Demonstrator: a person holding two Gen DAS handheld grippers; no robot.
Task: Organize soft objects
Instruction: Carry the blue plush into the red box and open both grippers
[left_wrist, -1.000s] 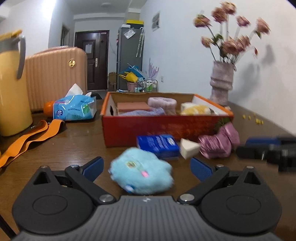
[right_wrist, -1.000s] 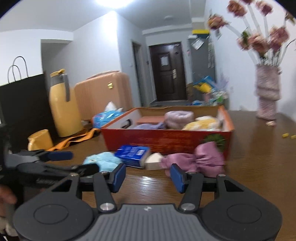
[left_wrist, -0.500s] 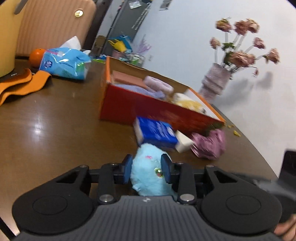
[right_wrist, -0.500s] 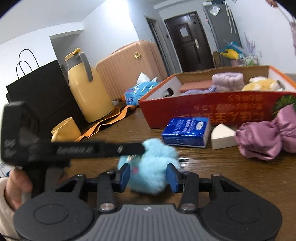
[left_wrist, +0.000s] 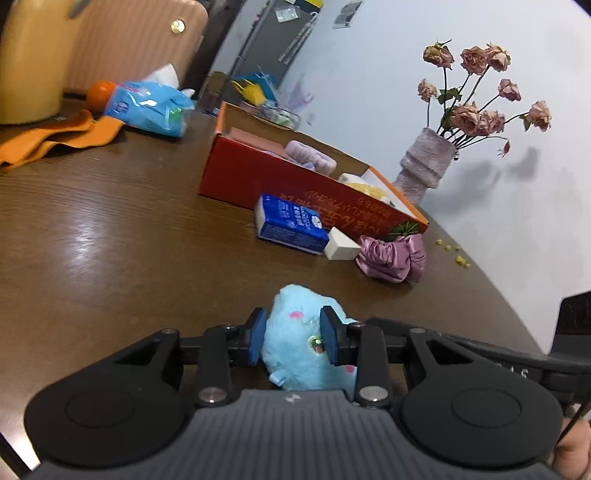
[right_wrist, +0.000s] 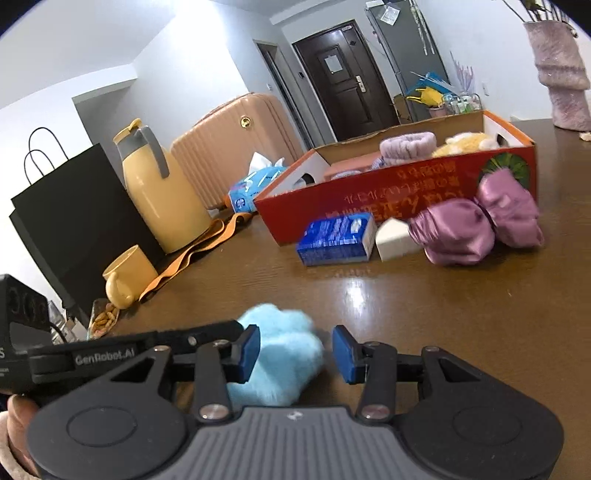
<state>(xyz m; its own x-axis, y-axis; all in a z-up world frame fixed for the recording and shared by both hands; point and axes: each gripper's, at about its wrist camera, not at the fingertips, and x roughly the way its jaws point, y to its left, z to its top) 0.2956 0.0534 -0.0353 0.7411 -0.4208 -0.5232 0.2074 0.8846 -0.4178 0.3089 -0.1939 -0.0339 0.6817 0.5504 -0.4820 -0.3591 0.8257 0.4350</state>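
Note:
My left gripper (left_wrist: 292, 336) is shut on a fluffy light-blue plush toy (left_wrist: 299, 354), low over the brown table. In the right wrist view the same plush toy (right_wrist: 280, 347) lies between the fingers of my right gripper (right_wrist: 295, 352). Its left pad touches the fur, and a gap shows at its right pad. Further back stands a red cardboard box (left_wrist: 295, 184) with soft items inside. In front of the box lie a blue tissue pack (left_wrist: 291, 225), a white sponge wedge (left_wrist: 341, 247) and a pink satin scrunchie (left_wrist: 391, 254).
A vase of dried flowers (left_wrist: 424, 170) stands behind the box on the right. On the left are a yellow jug (right_wrist: 162, 192), a yellow mug (right_wrist: 127, 277), a black paper bag (right_wrist: 74, 221), an orange band (left_wrist: 55, 136) and a blue wipes pack (left_wrist: 151, 107).
The left jaws went from wide open to shut on the plush toy, and that gripper rolled. The right gripper narrowed, swung left and now has the plush toy between its fingers.

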